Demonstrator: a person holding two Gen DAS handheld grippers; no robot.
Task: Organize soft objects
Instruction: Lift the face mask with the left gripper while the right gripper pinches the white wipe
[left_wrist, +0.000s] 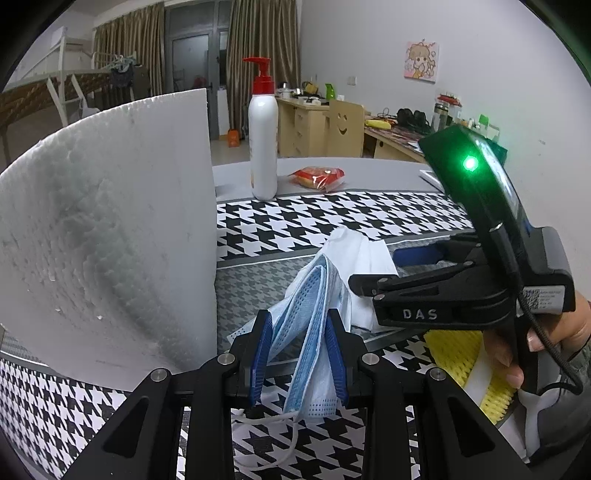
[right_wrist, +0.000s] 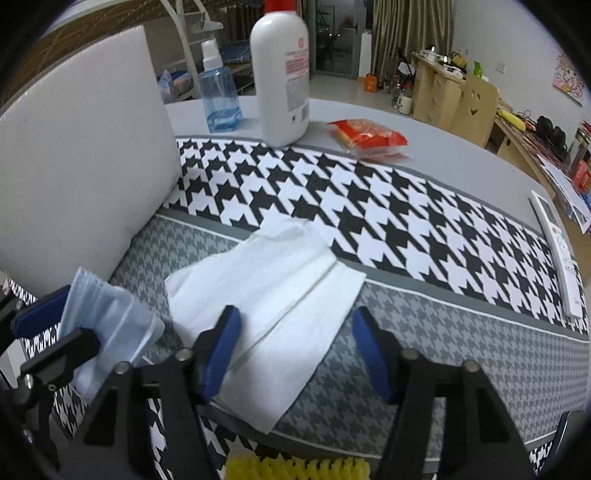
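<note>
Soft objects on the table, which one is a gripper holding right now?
The blue face mask: the left gripper is shut on it, lifted off the cloth. The white tissue lies flat and untouched below the open right gripper.

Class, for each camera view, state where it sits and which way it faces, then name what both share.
Left wrist: on the left gripper, facing forward over the blue pleated face mask in its jaws; the right gripper and hand show.
Right wrist: on the open right gripper, facing down over the white paper tissue.
Shared: mask, tissue, white pump bottle.
</note>
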